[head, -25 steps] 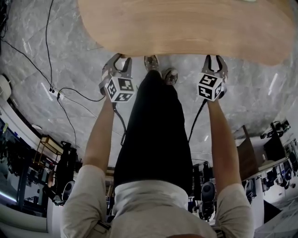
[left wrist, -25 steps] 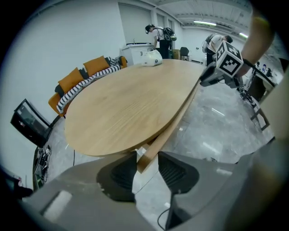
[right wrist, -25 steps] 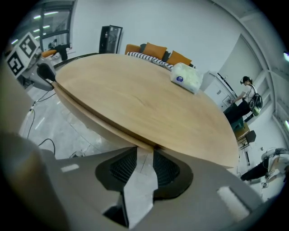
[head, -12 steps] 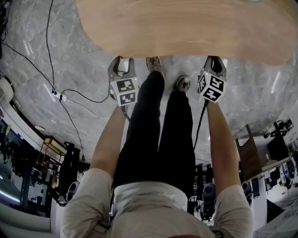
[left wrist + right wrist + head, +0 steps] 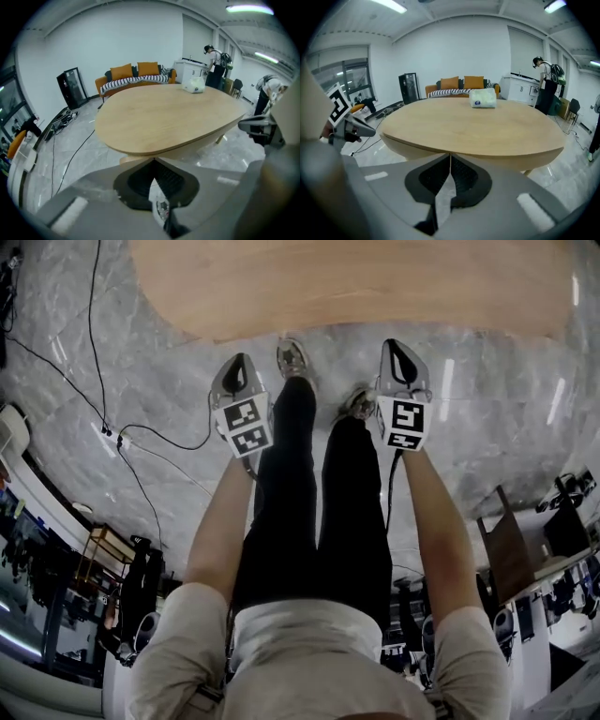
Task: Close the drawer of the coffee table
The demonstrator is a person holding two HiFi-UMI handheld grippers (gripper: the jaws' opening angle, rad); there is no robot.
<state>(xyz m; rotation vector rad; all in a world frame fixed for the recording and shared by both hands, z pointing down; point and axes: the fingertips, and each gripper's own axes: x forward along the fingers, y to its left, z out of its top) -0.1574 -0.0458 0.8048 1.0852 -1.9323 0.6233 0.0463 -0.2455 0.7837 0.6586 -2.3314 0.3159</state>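
Grey marble floor [image 5: 150, 343] spreads under me. The oval wooden coffee table [image 5: 356, 282] stands just ahead, clear of both tongs; I cannot pick out its drawer beneath the top. My left tongs [image 5: 240, 358] and right tongs [image 5: 394, 343] have just closed, jaws tip to tip on nothing. A white pack [image 5: 483, 98] lies on the tabletop's far side.

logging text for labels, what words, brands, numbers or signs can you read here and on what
No text here can be read.
White package on the coffee table: small blue label, too small to read.
Left marker cube and right marker cube: black-and-white square patterns only, no letters or numbers.
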